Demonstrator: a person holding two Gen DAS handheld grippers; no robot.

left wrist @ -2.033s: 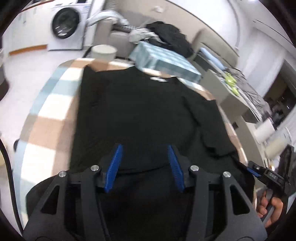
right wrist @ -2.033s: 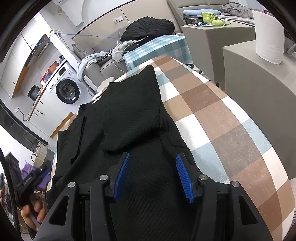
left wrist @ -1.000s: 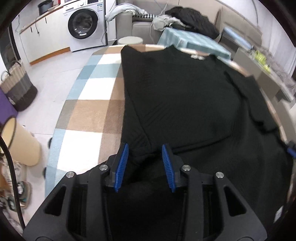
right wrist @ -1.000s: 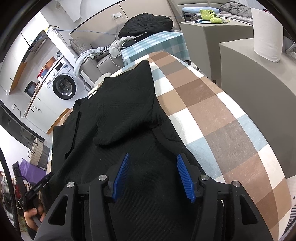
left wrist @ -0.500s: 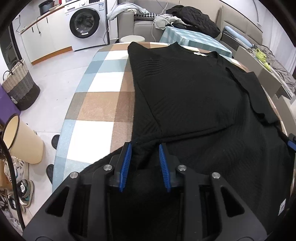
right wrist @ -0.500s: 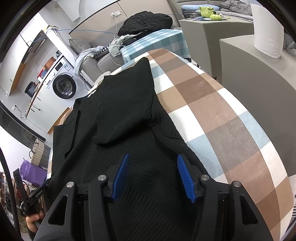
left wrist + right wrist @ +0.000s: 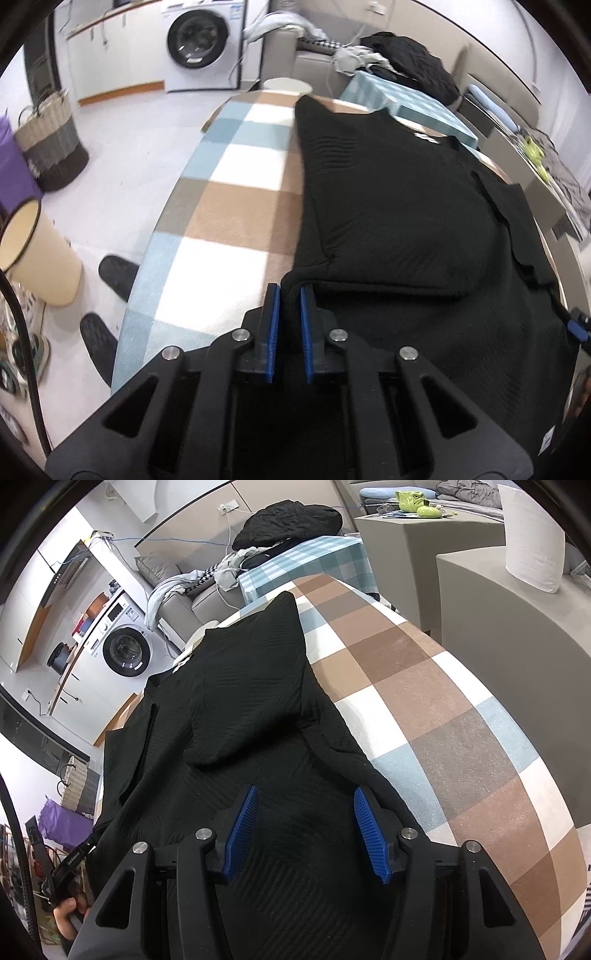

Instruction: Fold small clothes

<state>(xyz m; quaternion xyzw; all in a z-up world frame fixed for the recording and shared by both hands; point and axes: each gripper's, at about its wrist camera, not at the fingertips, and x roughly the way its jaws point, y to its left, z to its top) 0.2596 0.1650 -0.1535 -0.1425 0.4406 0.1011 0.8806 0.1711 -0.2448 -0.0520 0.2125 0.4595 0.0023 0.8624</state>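
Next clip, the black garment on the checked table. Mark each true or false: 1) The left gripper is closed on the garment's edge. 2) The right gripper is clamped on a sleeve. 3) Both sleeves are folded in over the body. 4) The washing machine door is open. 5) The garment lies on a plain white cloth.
1) The left gripper pinches the black garment at its side edge: true; its jaws have just been closing.
2) False: the right gripper stands open above the fabric.
3) True: both sleeves lie on the body.
4) False: the washing machine door is shut.
5) False: the tablecloth is checked brown, blue and white.
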